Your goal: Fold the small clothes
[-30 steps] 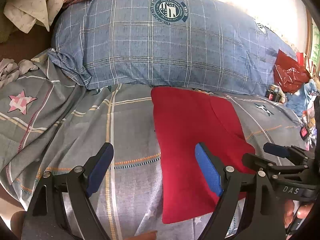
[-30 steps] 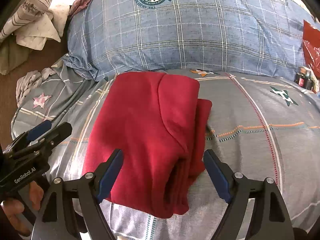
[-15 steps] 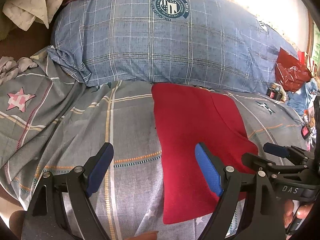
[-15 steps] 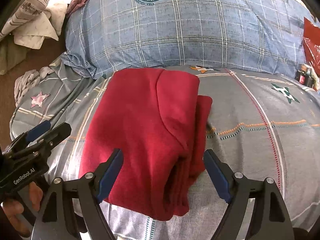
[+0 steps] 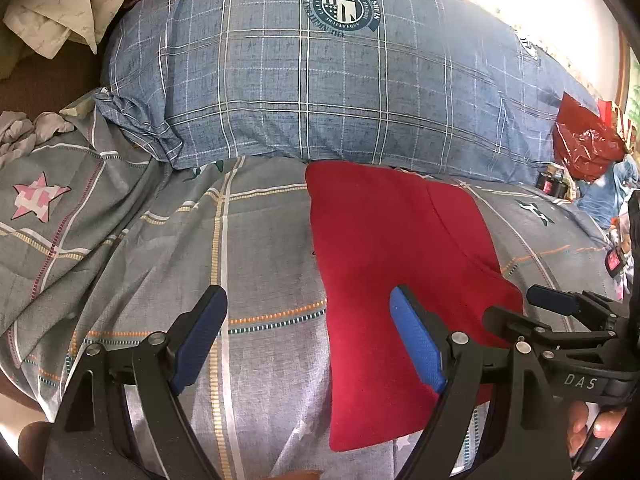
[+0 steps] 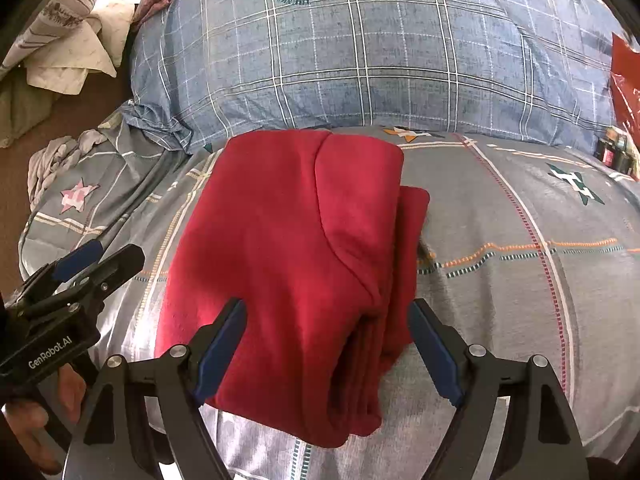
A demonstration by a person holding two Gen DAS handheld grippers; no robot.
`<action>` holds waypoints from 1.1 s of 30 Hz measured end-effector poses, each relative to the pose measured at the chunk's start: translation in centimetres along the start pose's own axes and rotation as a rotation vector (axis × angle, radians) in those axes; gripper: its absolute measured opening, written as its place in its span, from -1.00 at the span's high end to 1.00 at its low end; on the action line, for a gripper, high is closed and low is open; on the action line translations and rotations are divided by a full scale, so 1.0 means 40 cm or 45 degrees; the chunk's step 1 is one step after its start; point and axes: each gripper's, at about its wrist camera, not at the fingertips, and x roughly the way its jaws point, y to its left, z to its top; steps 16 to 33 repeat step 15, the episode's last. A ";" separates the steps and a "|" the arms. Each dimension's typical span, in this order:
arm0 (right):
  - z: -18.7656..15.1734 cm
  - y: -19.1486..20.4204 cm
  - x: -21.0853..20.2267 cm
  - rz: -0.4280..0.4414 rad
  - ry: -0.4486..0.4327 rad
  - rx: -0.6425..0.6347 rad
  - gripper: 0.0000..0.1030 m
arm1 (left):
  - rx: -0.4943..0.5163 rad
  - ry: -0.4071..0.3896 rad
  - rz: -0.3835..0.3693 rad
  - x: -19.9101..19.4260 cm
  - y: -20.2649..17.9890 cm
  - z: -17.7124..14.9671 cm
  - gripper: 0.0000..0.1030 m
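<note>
Your right hand-held gripper [image 6: 326,344] hangs wide apart at the frame's bottom, your left hand-held gripper [image 5: 308,332] likewise, both empty. Just beyond, mid-frame on the bed [image 6: 520,240], lies the folded red garment [image 6: 288,240]: soft, light, floppy. Pinch its layered near edge.
</note>
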 end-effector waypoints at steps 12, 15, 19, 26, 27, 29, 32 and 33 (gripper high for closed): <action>-0.003 -0.001 0.025 -0.003 0.035 -0.011 -0.63 | -0.002 0.009 -0.021 0.017 0.009 -0.007 -0.63; 0.000 -0.008 0.028 -0.008 0.035 -0.009 -0.63 | -0.020 0.033 -0.024 0.033 0.026 0.000 -0.63; 0.000 -0.008 0.028 -0.008 0.035 -0.009 -0.63 | -0.020 0.033 -0.024 0.033 0.026 0.000 -0.63; 0.000 -0.008 0.028 -0.008 0.035 -0.009 -0.63 | -0.020 0.033 -0.024 0.033 0.026 0.000 -0.63; 0.000 -0.008 0.028 -0.008 0.035 -0.009 -0.63 | -0.020 0.033 -0.024 0.033 0.026 0.000 -0.63; 0.000 -0.008 0.028 -0.008 0.035 -0.009 -0.63 | -0.020 0.033 -0.024 0.033 0.026 0.000 -0.63; 0.000 -0.008 0.028 -0.008 0.035 -0.009 -0.63 | -0.020 0.033 -0.024 0.033 0.026 0.000 -0.63; 0.000 -0.008 0.028 -0.008 0.035 -0.009 -0.63 | -0.020 0.033 -0.024 0.033 0.026 0.000 -0.63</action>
